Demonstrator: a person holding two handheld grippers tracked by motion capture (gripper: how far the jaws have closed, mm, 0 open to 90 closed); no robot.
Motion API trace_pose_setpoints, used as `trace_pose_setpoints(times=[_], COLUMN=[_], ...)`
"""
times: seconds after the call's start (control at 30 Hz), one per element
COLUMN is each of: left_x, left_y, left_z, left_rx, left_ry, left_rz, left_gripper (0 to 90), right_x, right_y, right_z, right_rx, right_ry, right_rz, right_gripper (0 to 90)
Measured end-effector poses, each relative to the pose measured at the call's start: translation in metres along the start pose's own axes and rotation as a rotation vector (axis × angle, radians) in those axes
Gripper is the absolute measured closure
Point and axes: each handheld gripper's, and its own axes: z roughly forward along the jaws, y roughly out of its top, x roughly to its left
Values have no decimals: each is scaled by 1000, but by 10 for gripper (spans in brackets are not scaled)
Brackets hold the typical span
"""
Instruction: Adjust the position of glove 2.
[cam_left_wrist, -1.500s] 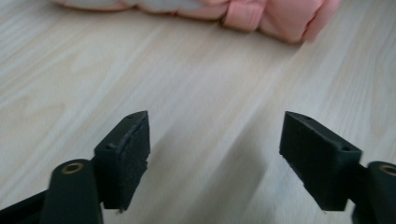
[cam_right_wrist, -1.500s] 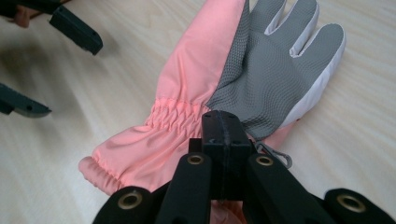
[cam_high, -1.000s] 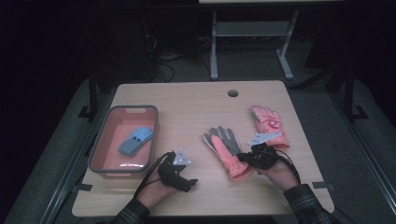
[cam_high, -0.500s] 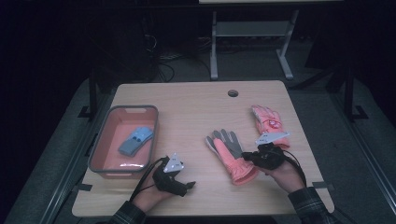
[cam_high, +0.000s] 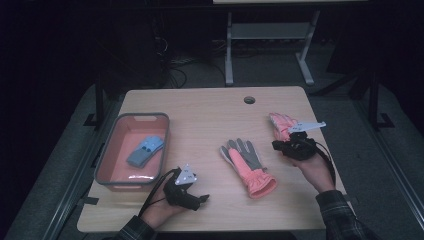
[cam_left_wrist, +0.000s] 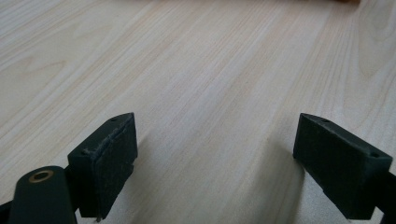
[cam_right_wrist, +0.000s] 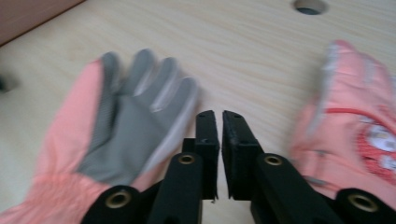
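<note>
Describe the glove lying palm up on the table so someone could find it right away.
On the wooden table, look right of the red bin, near the middle. The glove lies flat with its grey palm up and a coral cuff; the other pink glove, farther right, shows no grey.

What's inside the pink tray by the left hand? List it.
Inside the pink tray lies one folded light-blue fabric item, probably a glove or sock. Anything beneath it is covered; the remaining floor looks bare.

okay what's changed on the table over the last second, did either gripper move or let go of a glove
The right gripper let go of the grey-palmed glove, its jaws just beginning to part with nothing between them, and moved right toward the pink glove. The left gripper, both gloves and the tray with the blue item stayed put.
</note>
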Motion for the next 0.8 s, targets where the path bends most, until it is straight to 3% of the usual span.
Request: trace_pose_setpoints(times=[0.03, 0.1, 0.2, 0.47, 0.6, 0.8], left_x=[0, 0, -1, -1, 0, 0], left_y=[0, 0, 0, 1, 1, 1], left_z=[0, 0, 1, 1, 2, 2], left_rx=[1, 1, 0, -2, -3, -3], left_ry=[1, -1, -5, -7, -9, -9], left_rz=[1, 3, 3, 2, 7, 7], left_gripper=[129, 129, 129, 129, 128, 129], right_x=[-12, -17, -36, -57, -61, -61], right_y=[1, 2, 8, 11, 8, 4], right_z=[1, 2, 8, 26, 35, 45], right_rx=[-4, -9, -1, 51, 72, 109], right_ry=[-39, -55, -131, -171, -165, -203], right_rz=[20, 27, 49, 79, 86, 85], right_gripper=[799, 784, 705, 589, 551, 582])
